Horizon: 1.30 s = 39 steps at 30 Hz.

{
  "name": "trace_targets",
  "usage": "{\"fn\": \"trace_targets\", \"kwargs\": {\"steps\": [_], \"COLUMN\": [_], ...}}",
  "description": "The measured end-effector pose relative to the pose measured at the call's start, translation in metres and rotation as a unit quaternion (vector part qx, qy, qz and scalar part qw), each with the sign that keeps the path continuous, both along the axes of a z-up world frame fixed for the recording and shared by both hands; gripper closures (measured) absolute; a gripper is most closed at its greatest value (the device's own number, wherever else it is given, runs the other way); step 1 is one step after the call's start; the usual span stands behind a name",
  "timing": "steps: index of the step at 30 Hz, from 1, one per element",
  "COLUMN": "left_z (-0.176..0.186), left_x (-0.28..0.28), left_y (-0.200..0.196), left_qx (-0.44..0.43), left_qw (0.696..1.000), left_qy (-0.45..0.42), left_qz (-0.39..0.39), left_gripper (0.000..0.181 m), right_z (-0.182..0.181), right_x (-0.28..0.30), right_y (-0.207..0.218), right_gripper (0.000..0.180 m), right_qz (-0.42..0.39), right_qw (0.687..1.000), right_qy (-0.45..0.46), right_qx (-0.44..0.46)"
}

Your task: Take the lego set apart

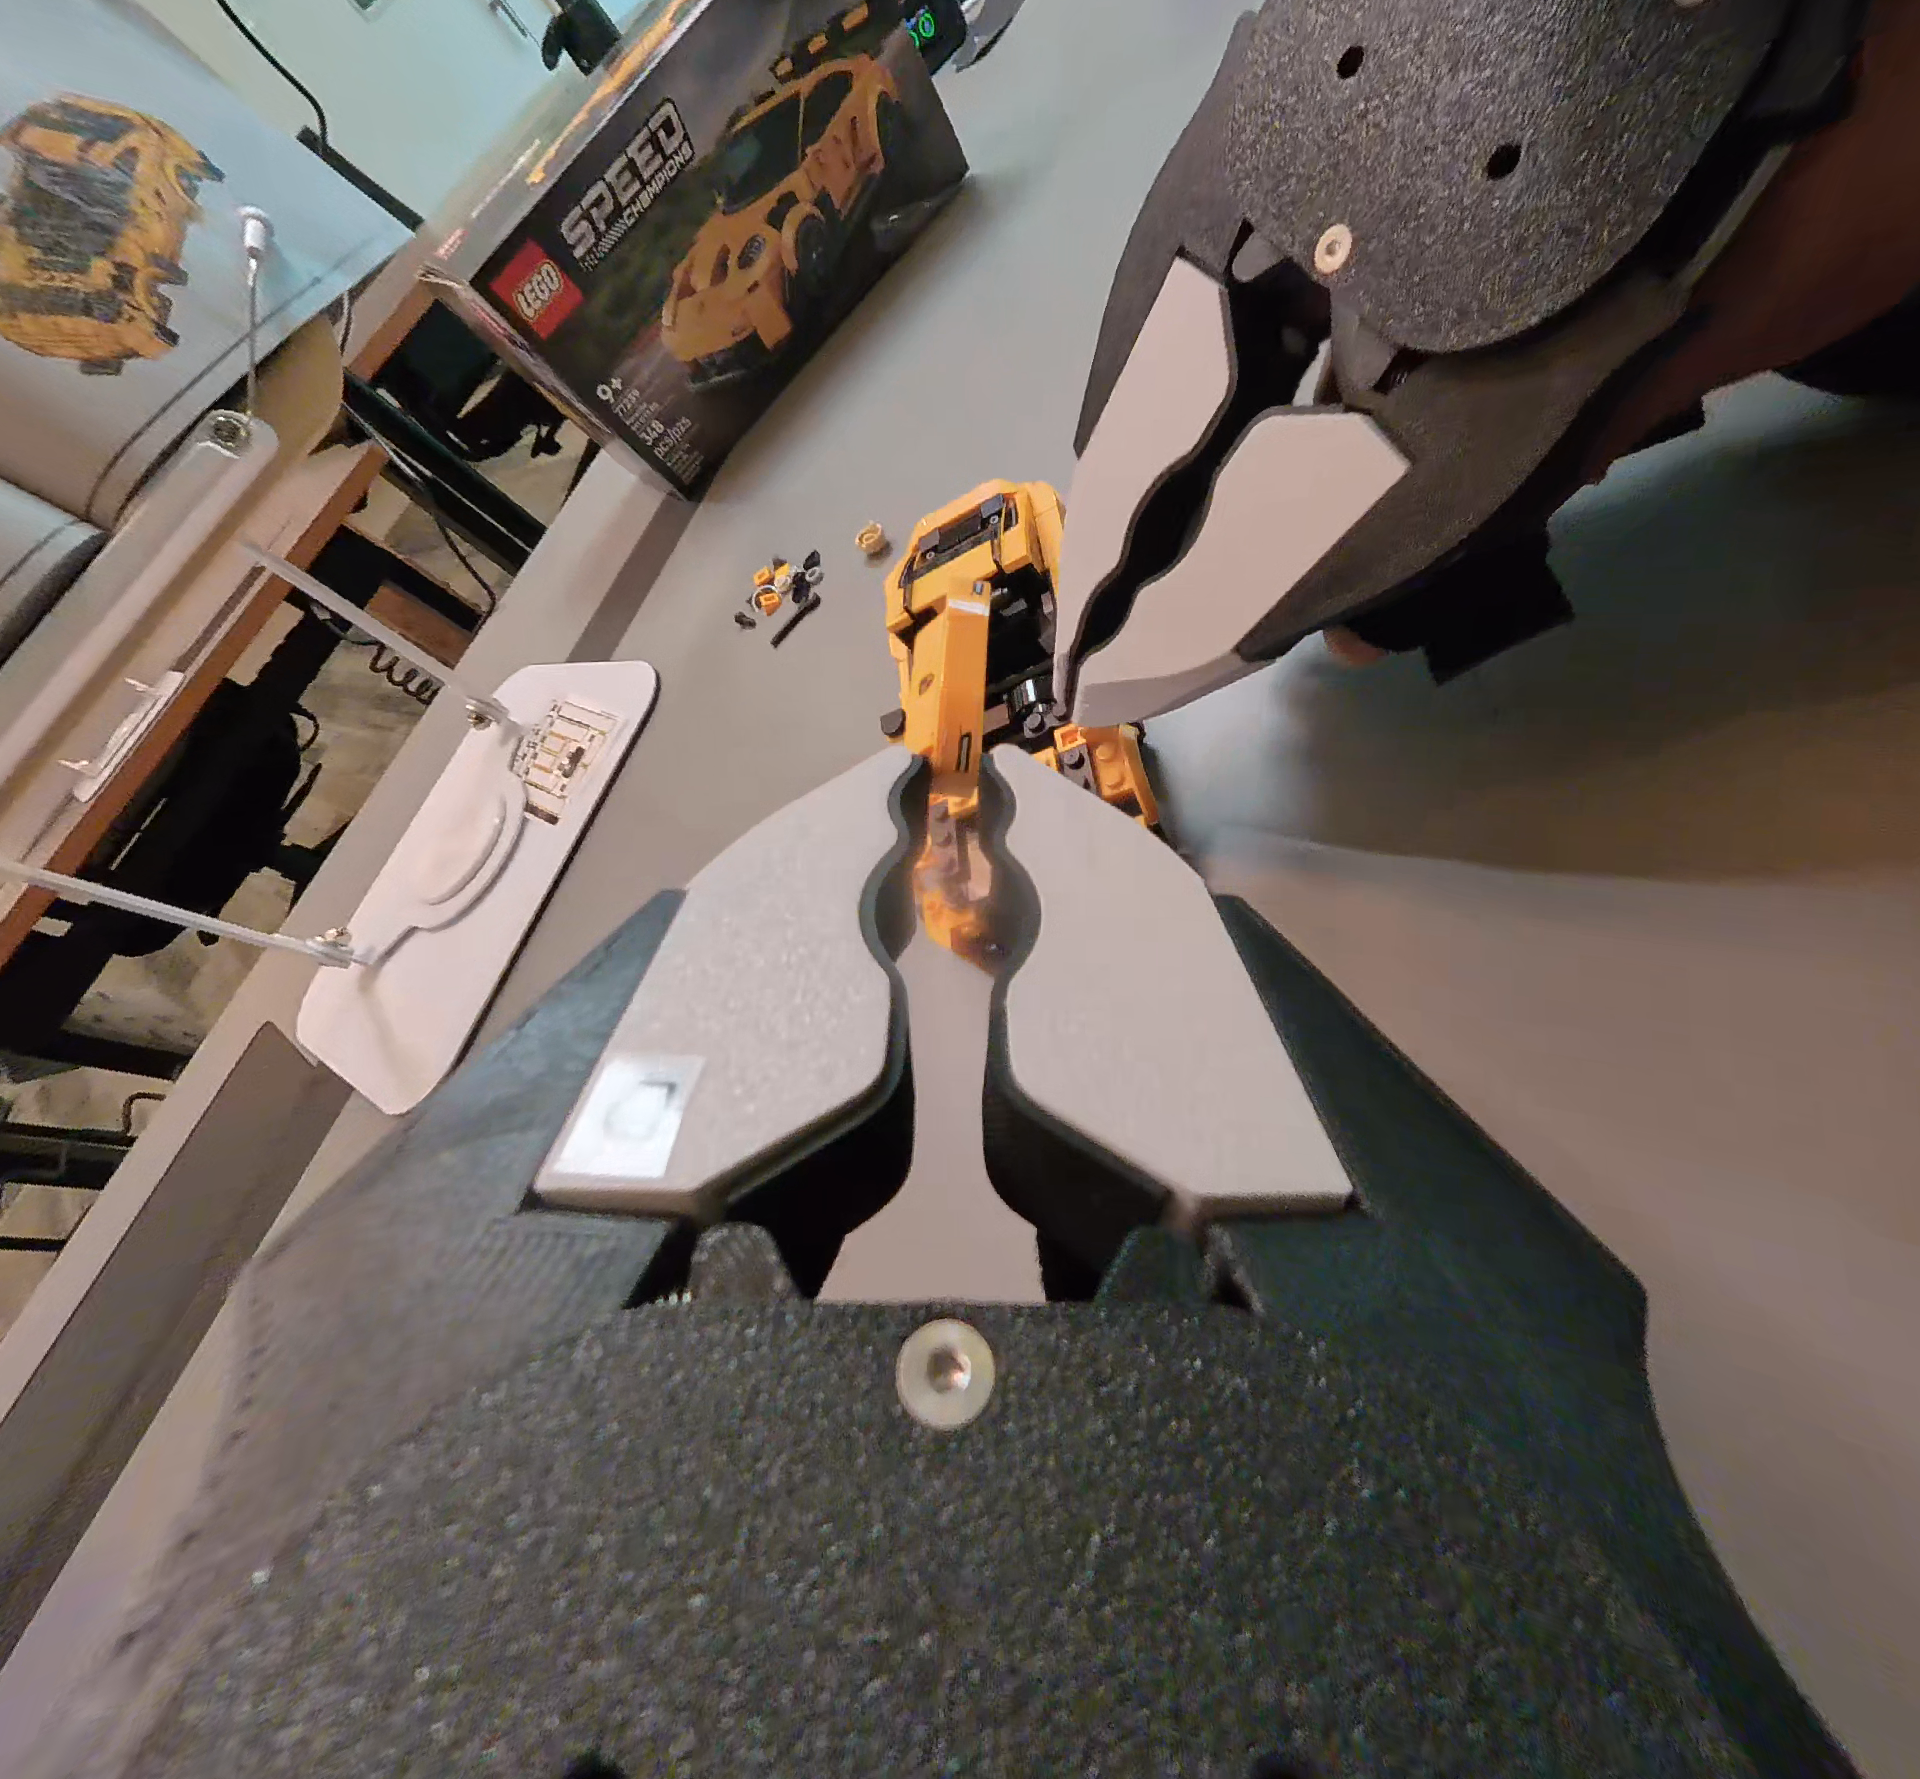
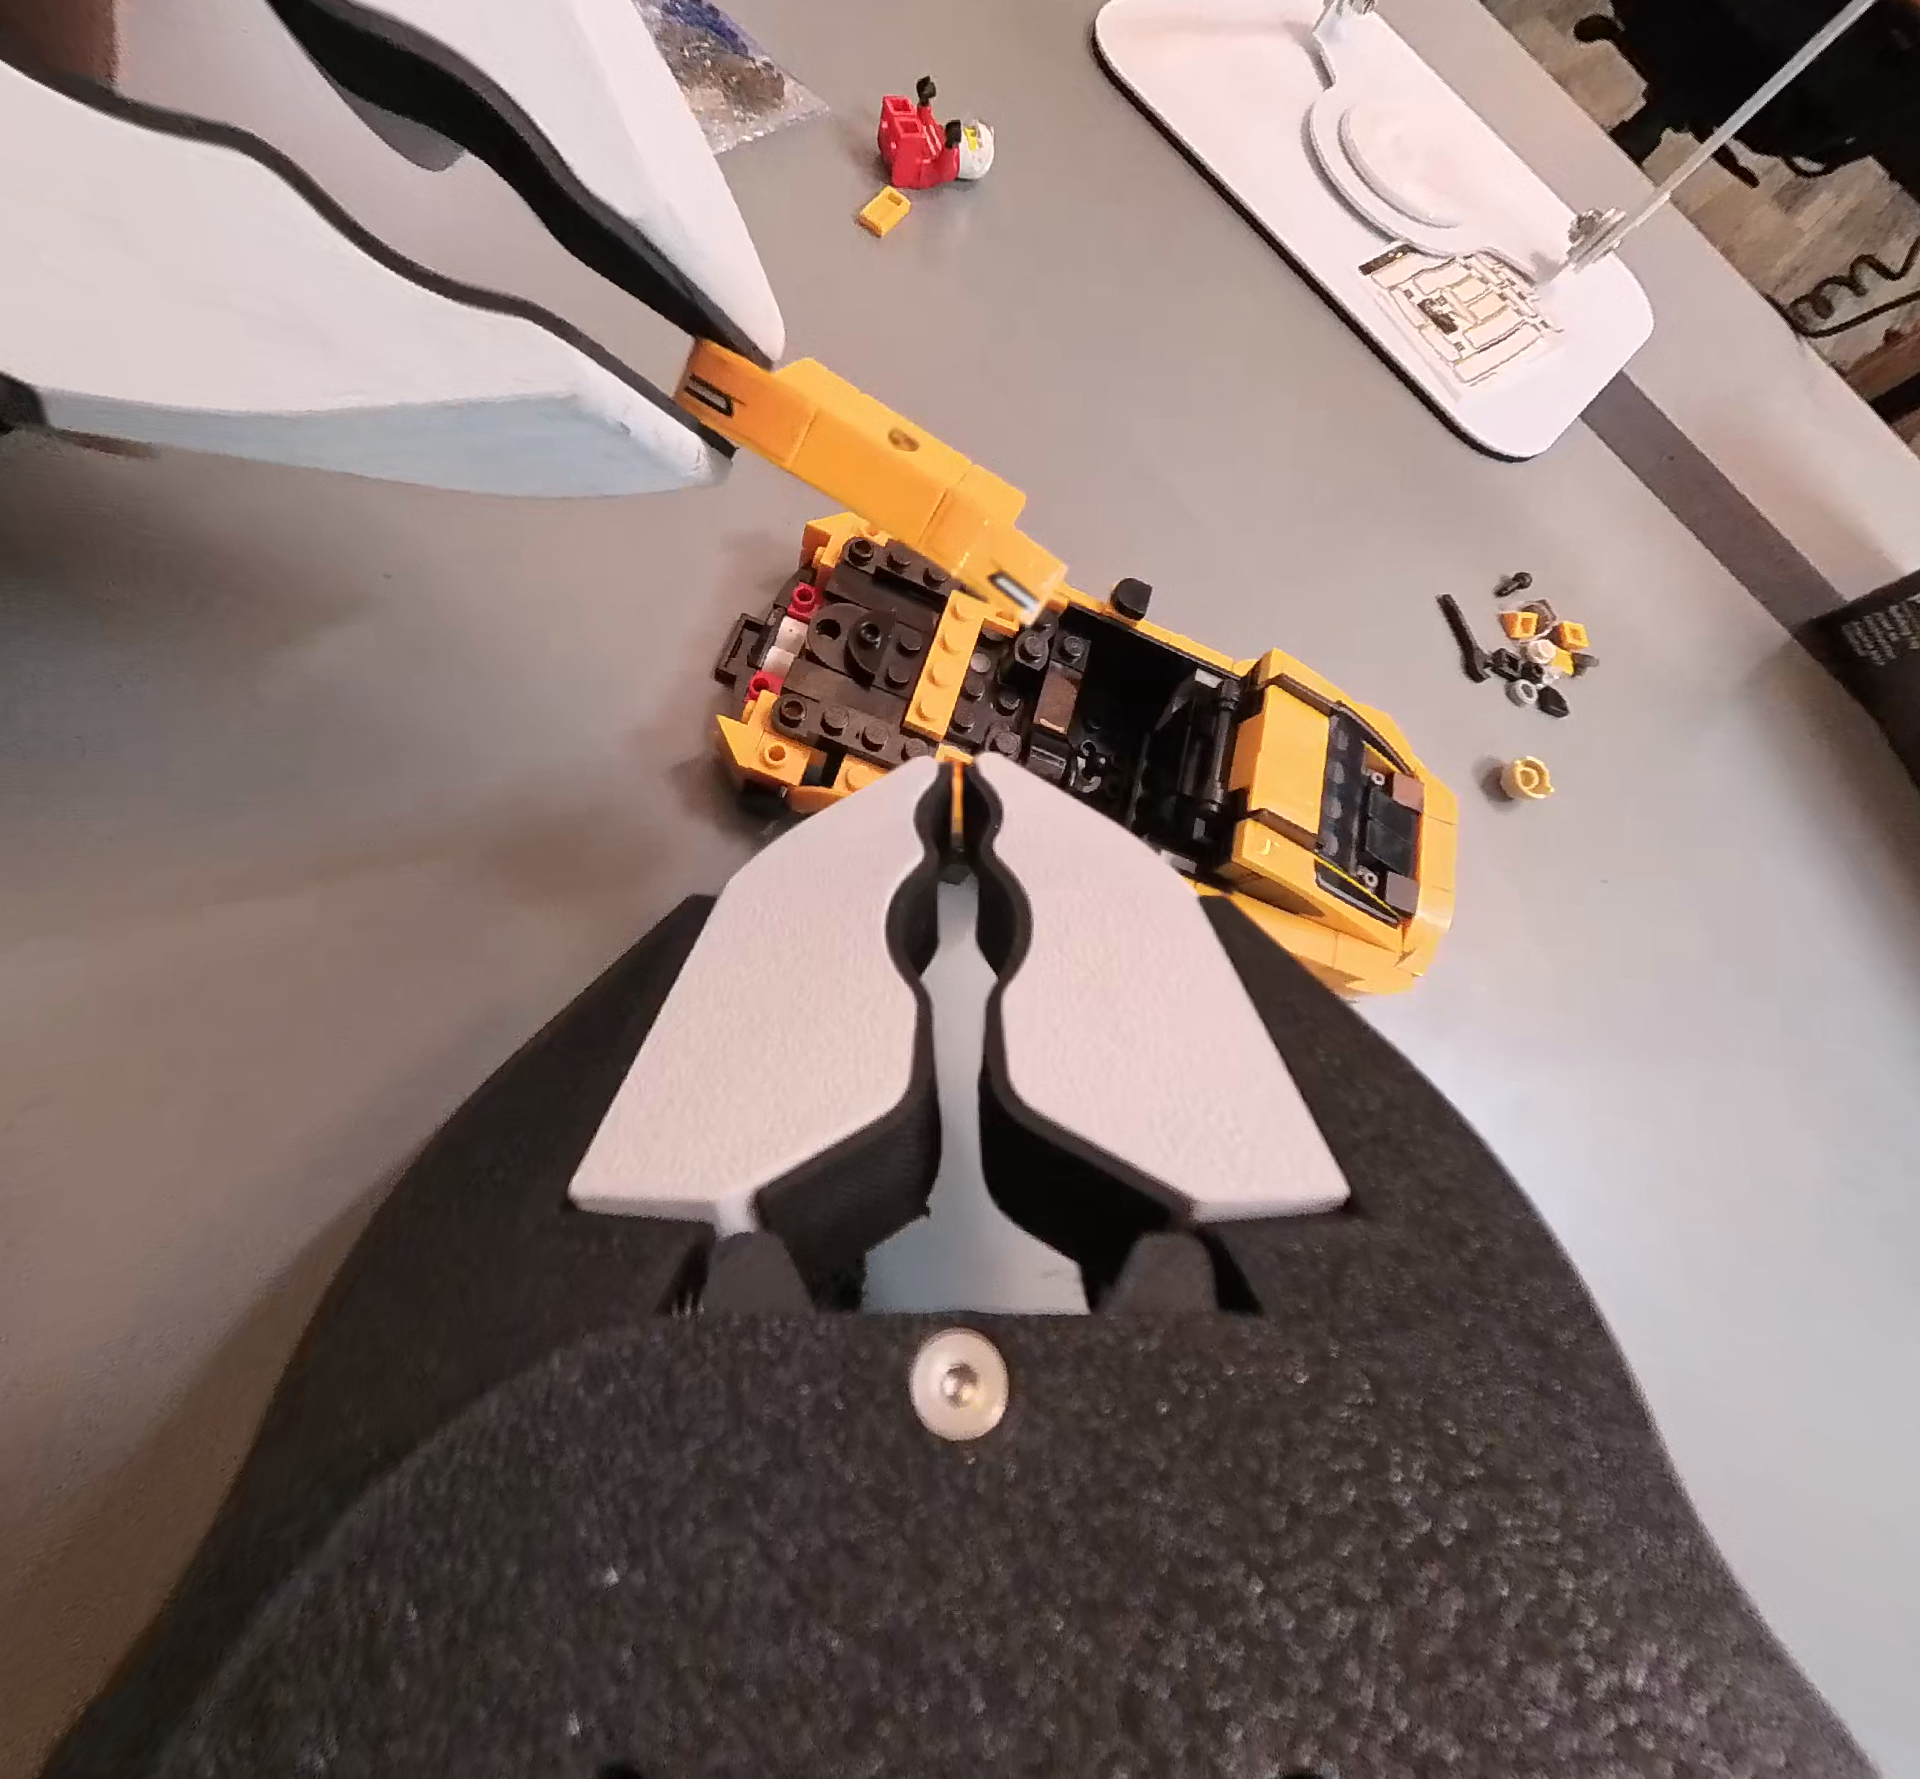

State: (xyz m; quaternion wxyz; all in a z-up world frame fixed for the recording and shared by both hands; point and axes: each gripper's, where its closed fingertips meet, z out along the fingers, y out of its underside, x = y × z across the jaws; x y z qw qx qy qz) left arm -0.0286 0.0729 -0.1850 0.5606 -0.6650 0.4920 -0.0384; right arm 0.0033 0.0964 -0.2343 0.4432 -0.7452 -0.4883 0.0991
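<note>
A yellow lego car lies on the grey table with its roof off and its black inner bricks showing. My left gripper is shut on one end of a long yellow panel strip. The strip rises at a slant from the car's rear, and its other end still touches the car. The strip also shows in the left wrist view. My right gripper is shut on the car's near side edge. The left gripper shows at upper left of the right wrist view, and the right gripper at upper right of the left wrist view.
Small loose parts and a round yellow piece lie beyond the car's nose. Red minifigure pieces, a small yellow brick and a plastic bag lie farther off. A white stand base and the lego box stand near the table edge. My right fingertips sit around 7 centimeters from my left ones.
</note>
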Motion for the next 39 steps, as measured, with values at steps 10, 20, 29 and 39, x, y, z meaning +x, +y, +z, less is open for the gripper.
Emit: {"fn": "trace_targets", "kwargs": {"steps": [10, 20, 29, 39], "left_z": [-0.018, -0.026, -0.017, -0.036], "left_x": [-0.002, 0.012, -0.002, -0.015], "left_y": [-0.003, -0.024, -0.005, 0.008], "left_qx": [-0.032, -0.032, -0.043, -0.091], "left_qw": [0.999, 0.992, 0.998, 0.996], "left_qy": [0.025, 0.049, 0.004, 0.018], "left_qz": [-0.029, -0.108, -0.056, -0.013], "left_gripper": [0.173, 0.173, 0.158, 0.146], "right_z": [0.009, 0.016, 0.029, -0.028], "right_x": [-0.004, -0.017, 0.079, 0.278], "right_y": [-0.009, -0.038, 0.044, 0.122], "right_gripper": [0.148, 0.158, 0.169, 0.169], "right_qz": [0.071, 0.223, 0.048, -0.285], "right_qw": [0.997, 0.961, 0.963, 0.910], "right_qy": [0.018, -0.023, -0.183, -0.299], "right_qx": [0.029, 0.161, 0.194, 0.016]}}
